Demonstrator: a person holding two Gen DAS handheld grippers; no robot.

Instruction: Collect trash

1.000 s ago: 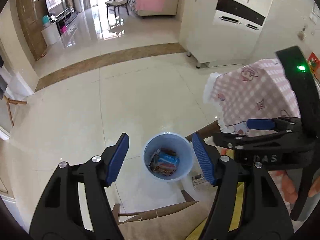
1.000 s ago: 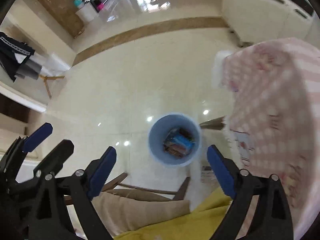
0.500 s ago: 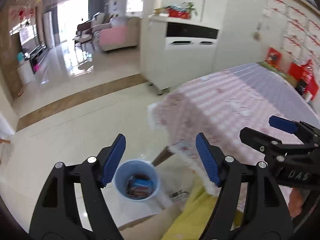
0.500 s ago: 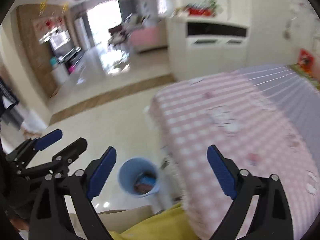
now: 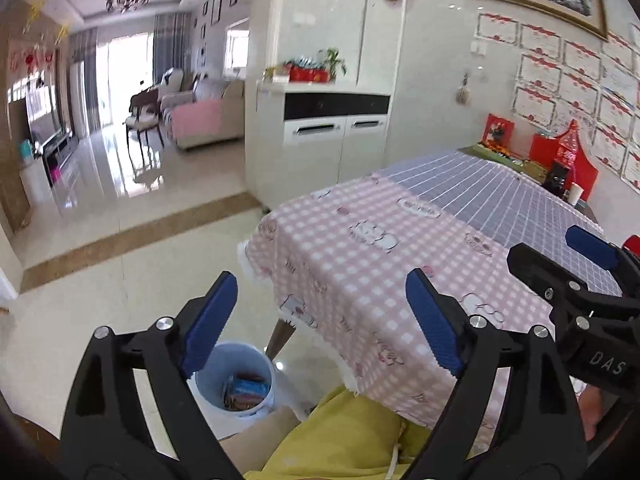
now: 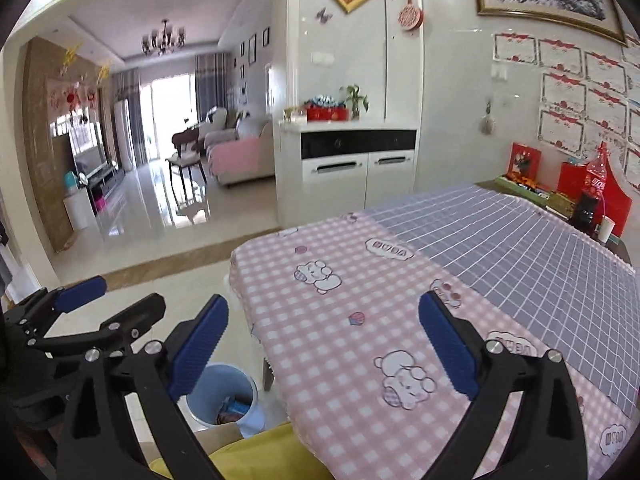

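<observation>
At the lower left of both views stands one pale blue trash bin [image 5: 236, 380] on the glossy floor [image 5: 120, 280], just beside the counter's near corner, holding a few wrappers [image 5: 245, 390], one of them blue. Two claws show: the left claw [image 5: 322, 324] gapes wide with nothing between its blue pads, and the right claw [image 6: 322, 354] is likewise spread and empty, over the one counter [image 6: 360, 300] draped in two cloths, pink check with cartoon bears and grey grid. At the right edge of the left view, the right claw's body reads "DAS". One white paper cup [image 6: 605, 229] stands at the upper right.
</observation>
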